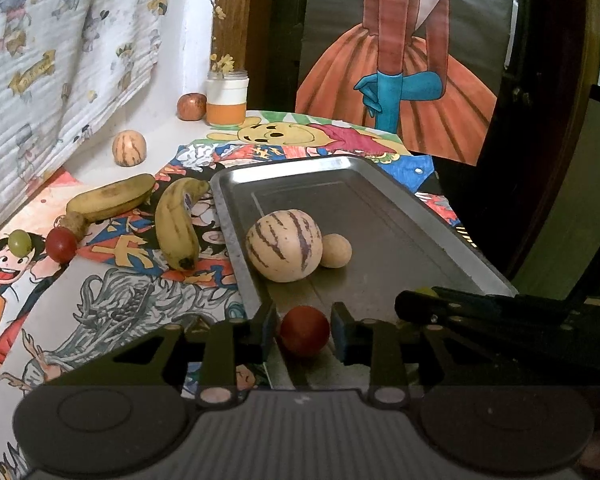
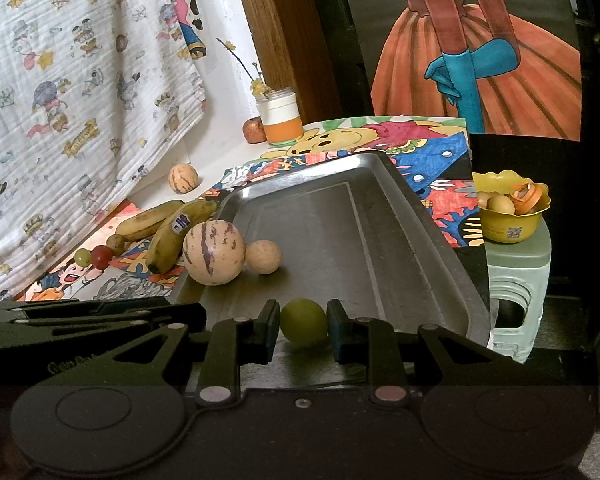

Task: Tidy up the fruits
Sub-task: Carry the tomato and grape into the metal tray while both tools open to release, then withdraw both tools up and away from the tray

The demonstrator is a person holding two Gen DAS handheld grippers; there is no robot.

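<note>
Tabletop, metal tray (image 1: pixel 400 216): my left tongs (image 1: pixel 304 330) pinch a red cherry tomato (image 1: pixel 305 330); right tongs (image 2: pixel 303 326) pinch a green grape (image 2: pixel 303 322).

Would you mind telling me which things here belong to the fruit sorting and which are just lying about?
Belonging: metal tray, striped melon, small tan fruit, red fruit in left gripper, green grape in right gripper, two bananas.

Lying about: flower jar, yellow bowl, green stool, patterned cloth.
</note>
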